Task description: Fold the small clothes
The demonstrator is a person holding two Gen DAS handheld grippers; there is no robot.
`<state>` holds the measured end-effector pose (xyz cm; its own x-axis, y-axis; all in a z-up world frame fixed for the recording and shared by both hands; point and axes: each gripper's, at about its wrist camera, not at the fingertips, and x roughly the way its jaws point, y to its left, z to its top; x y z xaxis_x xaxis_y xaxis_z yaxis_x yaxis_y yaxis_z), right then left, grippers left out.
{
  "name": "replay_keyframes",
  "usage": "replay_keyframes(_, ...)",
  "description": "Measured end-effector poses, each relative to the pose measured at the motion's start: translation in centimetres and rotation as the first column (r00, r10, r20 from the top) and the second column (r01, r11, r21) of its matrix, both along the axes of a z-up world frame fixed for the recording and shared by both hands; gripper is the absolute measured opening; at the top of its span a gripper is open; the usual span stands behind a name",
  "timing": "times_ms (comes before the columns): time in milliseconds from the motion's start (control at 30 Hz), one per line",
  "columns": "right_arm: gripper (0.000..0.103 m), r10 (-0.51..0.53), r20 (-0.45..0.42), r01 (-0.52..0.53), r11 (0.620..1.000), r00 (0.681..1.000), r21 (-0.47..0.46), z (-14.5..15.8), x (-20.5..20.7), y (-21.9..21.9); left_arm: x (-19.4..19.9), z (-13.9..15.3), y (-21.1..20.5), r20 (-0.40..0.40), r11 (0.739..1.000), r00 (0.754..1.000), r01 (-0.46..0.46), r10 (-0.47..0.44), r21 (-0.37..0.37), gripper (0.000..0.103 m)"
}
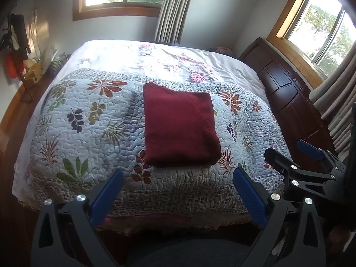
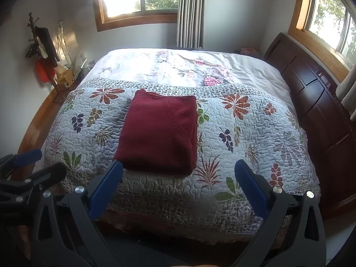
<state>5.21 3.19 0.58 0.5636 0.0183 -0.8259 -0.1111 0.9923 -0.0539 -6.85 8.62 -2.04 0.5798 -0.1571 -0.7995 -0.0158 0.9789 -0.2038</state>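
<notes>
Maroon knit, the garment lies folded into a neat rectangle in the middle of the quilt on the bed — flat, edges stacked, nothing touching it. Both tools hang back at the foot of the bed: the left gripper and the right gripper each have fingers spread wide, empty. The fold looks finished — the next move is probably a last pat or fetching another piece.
</notes>
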Motion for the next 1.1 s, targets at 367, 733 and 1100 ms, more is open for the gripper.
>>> replay_keyframes(367, 0.1, -0.001, 0.003, 0.001, 1.0, 1.0, 0.004, 0.16, 0.2, 0.32, 0.14, -0.02, 0.2, 0.002, 1.0, 1.0, -0.001, 0.001, -0.002, 0.099)
replay_keyframes(733, 0.1, 0.002, 0.0, -0.002, 1.0, 1.0, 0.005, 0.15, 0.31, 0.65, 0.33, -0.02, 0.46, -0.002, 1.0, 1.0, -0.003, 0.003, -0.005, 0.099)
replay_keyframes(1100, 0.1, -0.007, 0.0, 0.007, 1.0, 1.0, 0.003, -0.15, 0.48, 0.69, 0.37, -0.13, 0.4, -0.007, 1.0, 1.0, -0.002, 0.001, -0.006, 0.099)
